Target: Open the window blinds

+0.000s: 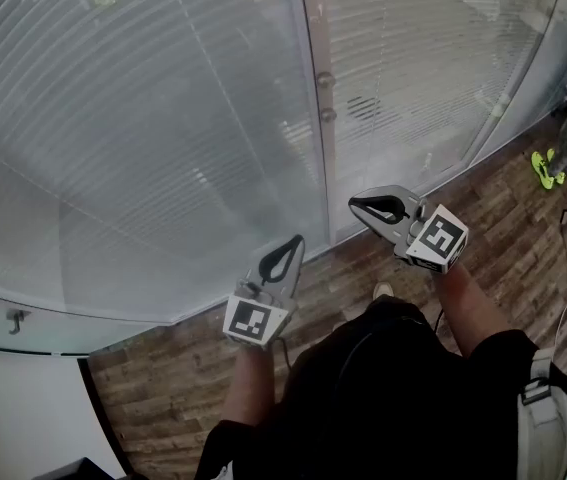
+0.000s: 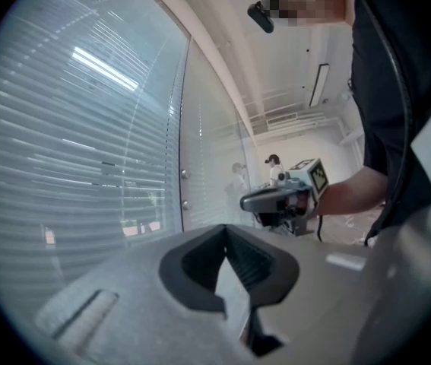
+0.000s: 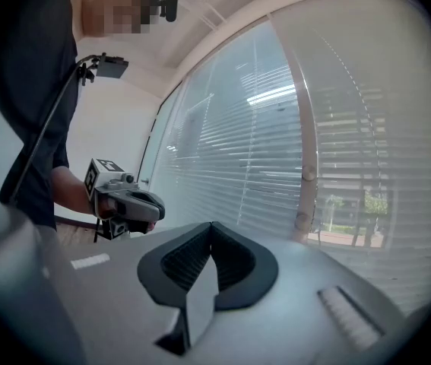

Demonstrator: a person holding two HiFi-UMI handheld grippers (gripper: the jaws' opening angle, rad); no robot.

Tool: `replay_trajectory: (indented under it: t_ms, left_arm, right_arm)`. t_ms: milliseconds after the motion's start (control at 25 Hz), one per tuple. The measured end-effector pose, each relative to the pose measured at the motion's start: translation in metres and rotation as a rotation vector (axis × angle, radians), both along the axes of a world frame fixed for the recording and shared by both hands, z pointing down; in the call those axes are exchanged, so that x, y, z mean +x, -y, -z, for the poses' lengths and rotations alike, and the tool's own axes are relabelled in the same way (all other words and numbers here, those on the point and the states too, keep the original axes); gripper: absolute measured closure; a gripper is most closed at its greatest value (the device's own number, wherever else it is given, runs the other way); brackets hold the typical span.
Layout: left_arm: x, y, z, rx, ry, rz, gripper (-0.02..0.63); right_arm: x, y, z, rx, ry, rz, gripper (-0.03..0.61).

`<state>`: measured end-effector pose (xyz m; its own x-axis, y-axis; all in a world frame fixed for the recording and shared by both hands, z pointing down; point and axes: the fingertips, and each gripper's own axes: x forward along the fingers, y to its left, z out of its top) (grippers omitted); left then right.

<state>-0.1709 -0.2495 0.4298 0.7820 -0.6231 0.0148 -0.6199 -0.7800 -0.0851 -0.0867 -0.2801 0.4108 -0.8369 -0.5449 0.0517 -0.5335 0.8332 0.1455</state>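
Two tools held level near the blinds (image 1: 143, 118): left tool (image 1: 293, 244) and right tool (image 1: 359, 206), both closed, empty.

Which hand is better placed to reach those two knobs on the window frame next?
Probably the right. The right gripper sits nearer the knobs on the frame than the left gripper. Both have shut, empty jaws.

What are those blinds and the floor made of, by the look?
Blinds: thin pale slats with a soft sheen, probably painted metal or plastic. Floor: brown planks with visible grain and seams, matt; real wood or laminate, I cannot tell.
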Motion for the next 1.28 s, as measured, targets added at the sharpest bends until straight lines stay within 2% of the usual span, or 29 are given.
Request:
replay_trajectory:
  t_ms: [240,480,600,720,1000,1120,1280]
  left_arm:
    - [0.006,-0.007,-0.006,-0.016,-0.011,-0.007,0.609]
    - [0.014,-0.016,-0.01,-0.031,-0.027,-0.012,0.609]
    - [0.015,-0.018,-0.01,-0.03,-0.027,-0.004,0.61]
    - [0.013,-0.022,-0.011,-0.034,-0.027,0.005,0.609]
    - [0.001,-0.024,-0.008,-0.019,-0.03,0.056,0.609]
    - [-0.006,-0.025,-0.01,0.009,-0.03,0.079,0.609]
    - [-0.013,-0.031,-0.009,-0.027,-0.026,0.104,0.609]
  right_arm:
    - [0.012,0.036,0.001,0.052,-0.196,-0.091,0.572]
    - [0.021,0.074,0.025,0.153,-0.374,-0.158,0.57]
    - [0.021,0.093,0.038,0.21,-0.46,-0.176,0.501]
    - [0.023,0.11,0.054,0.296,-0.586,-0.222,0.491]
    - [0.017,0.156,0.08,0.536,-0.882,-0.31,0.408]
    - [0.015,0.174,0.08,0.577,-0.948,-0.328,0.385]
    - [0.015,0.189,0.074,0.572,-0.977,-0.347,0.382]
